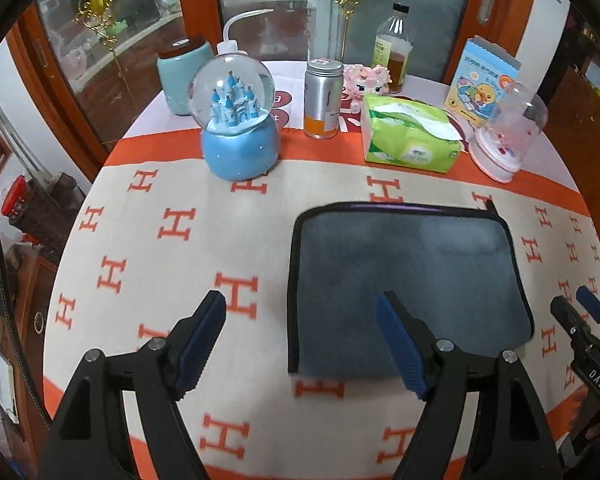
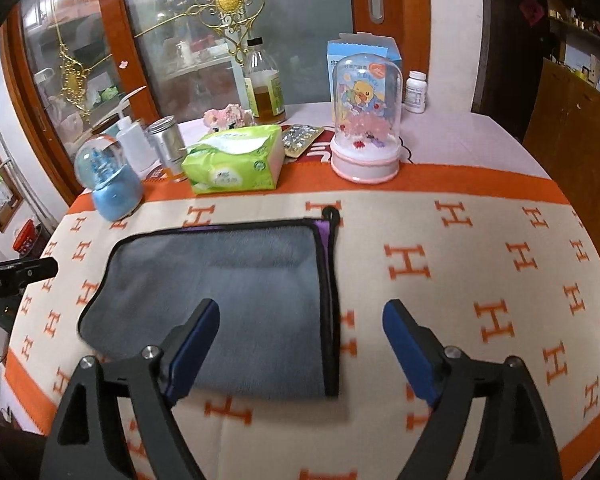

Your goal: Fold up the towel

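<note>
Right now the left gripper (image 1: 300,344) has its blue-padded fingers (image 1: 400,348) spread wide, nothing between them, the right-hand pad hanging over the near part of the towel (image 1: 408,276) and the other over bare cloth. Over on the right wrist view, the right gripper (image 2: 300,352) is just as wide apart and holding nothing, its left finger above the towel's near edge, its other finger off to the side above the tablecloth (image 2: 460,240).

The towel lies flat on the bench, a grey rectangle with black trim, already doubled over: a sliver of purple underside peeks out along the far and right edges, and a small black loop (image 2: 330,214) sticks out at the far right corner.

Further back, along the orange stripe, a blue snow globe (image 1: 240,120), a silver can (image 1: 321,98), a green tissue pack (image 1: 410,134) and a pink-based glass dome (image 2: 366,120) stand in a row, well apart from the towel.
</note>
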The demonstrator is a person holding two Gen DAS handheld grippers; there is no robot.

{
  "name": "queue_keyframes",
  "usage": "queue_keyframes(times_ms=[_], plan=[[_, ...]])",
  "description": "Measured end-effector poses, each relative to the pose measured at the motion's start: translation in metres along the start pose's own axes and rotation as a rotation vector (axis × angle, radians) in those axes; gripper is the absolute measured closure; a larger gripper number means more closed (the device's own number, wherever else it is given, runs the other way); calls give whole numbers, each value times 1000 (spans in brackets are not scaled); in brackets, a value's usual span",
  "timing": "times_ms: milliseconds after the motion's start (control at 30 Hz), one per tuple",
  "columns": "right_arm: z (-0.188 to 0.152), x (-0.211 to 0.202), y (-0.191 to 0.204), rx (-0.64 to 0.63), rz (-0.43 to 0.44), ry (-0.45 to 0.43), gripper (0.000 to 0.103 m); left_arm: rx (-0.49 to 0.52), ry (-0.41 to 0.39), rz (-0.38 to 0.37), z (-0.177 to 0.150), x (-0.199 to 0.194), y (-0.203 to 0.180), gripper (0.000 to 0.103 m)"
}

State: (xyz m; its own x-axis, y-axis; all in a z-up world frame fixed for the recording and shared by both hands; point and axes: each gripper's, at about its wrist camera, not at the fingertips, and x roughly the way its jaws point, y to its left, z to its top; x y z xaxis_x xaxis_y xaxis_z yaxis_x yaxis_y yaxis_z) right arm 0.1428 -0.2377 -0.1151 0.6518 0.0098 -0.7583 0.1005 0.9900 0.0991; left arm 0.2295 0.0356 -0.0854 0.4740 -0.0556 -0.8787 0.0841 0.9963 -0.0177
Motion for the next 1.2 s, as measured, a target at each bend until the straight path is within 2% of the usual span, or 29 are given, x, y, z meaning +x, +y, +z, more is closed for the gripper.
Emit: queue_keyframes(times_ms=[200,500,667,867,1200], plan=[[-28,-30,0,15,32,10,16,16,-40,-4,-29,-36,-9,20],[-61,-70,6,-4,45,21,12,7,-53,-22,-75,-77,-22,18],[-74,-94,8,-26,57,24,9,9,-61,6,-100,-94,-30,14],[-86,-122,11,-46,66,28,7,-1,-53,-13,-124,-114,-34,13],[-90,-170,15,-44,64,23,6,15,-88,-8,-146,-157,-44,10]])
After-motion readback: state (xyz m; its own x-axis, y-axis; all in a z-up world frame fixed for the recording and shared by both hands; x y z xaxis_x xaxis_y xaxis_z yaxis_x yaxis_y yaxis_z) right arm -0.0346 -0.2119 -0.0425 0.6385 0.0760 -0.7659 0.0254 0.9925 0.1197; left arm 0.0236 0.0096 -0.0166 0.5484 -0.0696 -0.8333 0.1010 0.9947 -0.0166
